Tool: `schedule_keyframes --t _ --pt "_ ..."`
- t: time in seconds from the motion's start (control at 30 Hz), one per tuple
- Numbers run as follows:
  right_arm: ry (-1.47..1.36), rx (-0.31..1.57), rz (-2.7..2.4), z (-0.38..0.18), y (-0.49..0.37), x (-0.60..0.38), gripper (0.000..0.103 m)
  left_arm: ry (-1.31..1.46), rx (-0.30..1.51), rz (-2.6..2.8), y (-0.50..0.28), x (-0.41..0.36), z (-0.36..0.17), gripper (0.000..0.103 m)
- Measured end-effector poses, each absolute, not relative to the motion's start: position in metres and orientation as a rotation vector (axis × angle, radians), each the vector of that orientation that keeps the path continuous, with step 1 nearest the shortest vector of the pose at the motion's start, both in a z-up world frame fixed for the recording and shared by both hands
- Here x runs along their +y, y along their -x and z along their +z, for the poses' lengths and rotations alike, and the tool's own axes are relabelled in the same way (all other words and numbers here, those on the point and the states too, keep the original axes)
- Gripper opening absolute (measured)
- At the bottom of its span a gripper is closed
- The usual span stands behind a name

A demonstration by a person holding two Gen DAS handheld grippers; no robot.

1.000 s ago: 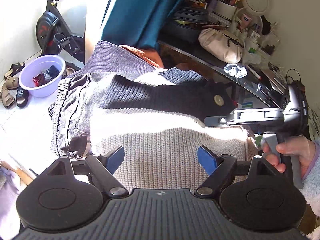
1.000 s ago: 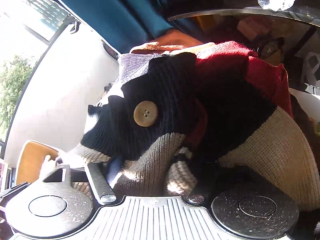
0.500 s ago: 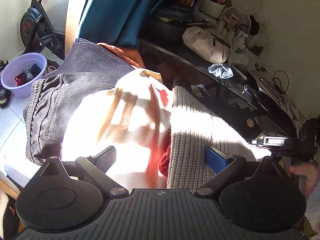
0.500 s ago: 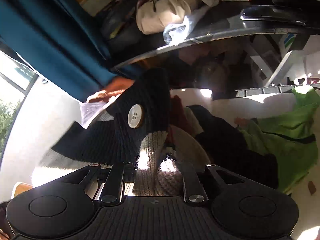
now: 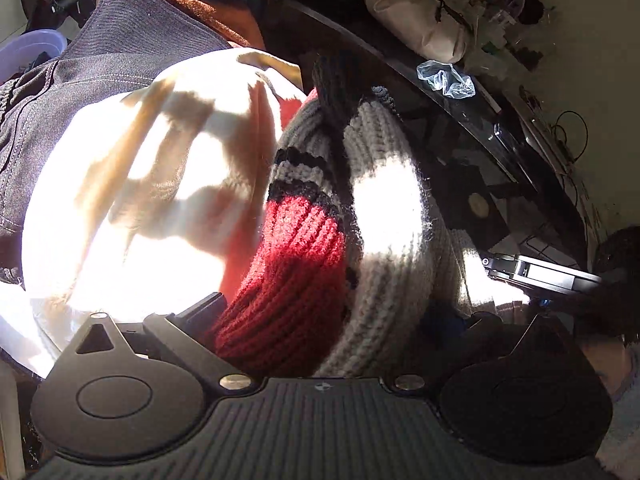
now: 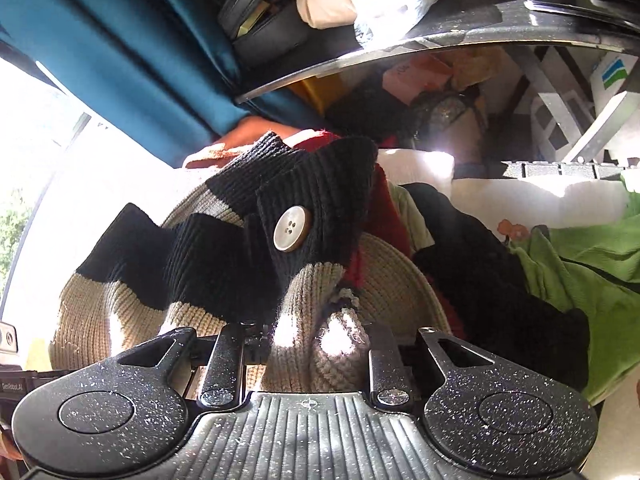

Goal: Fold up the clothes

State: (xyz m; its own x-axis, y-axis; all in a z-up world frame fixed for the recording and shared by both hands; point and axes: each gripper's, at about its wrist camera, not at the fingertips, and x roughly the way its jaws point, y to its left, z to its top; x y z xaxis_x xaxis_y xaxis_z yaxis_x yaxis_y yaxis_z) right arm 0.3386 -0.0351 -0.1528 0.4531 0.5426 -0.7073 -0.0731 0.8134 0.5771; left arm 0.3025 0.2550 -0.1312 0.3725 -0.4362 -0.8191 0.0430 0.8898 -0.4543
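Both grippers have knit cardigan bunched between their fingers. The right gripper (image 6: 310, 344) is clamped narrow on a beige fold of the cardigan (image 6: 296, 320), whose black band with a large pale button (image 6: 291, 229) hangs just above the fingers. The left gripper (image 5: 320, 320) stands wider, the red and grey knit (image 5: 304, 272) filling its gap; whether it pinches I cannot tell. A sunlit white garment (image 5: 132, 200) lies left of the cardigan, over dark denim (image 5: 60, 92), below the black table's edge (image 5: 460, 92).
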Motion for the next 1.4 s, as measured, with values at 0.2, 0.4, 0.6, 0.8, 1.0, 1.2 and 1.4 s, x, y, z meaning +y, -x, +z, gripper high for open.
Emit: schedule_keyframes --t 0.2,0.4,0.6,0.8,1.0,1.2,1.4 --pt "-0.44 1.043 0.46 -0.153 -0.35 -0.008 0.022 0.408 1.134 -0.248 -0.304 0.257 -0.131 0.084" --pt "-0.346 1.013 0.495 -0.149 -0.358 -0.005 0.057 0.389 1.108 -0.177 -0.306 0.262 -0.13 0.055" --pt "-0.297 0.959 0.529 -0.142 -0.352 -0.032 0.102 0.359 1.173 -0.091 -0.313 0.261 -0.142 0.103" --pt "-0.435 0.997 0.507 -0.176 -0.364 -0.076 0.102 0.453 1.221 -0.13 -0.317 0.272 -0.15 0.103" --pt "-0.555 1.023 0.639 -0.228 -0.394 -0.077 0.102 0.501 1.246 -0.156 -0.317 0.277 -0.157 0.103" --pt "-0.695 1.074 0.794 -0.235 -0.399 -0.063 0.081 0.457 1.297 -0.229 -0.315 0.273 -0.147 0.103" --pt "-0.494 1.008 0.876 -0.203 -0.37 -0.028 0.084 0.386 1.29 -0.248 -0.302 0.258 -0.149 0.103"
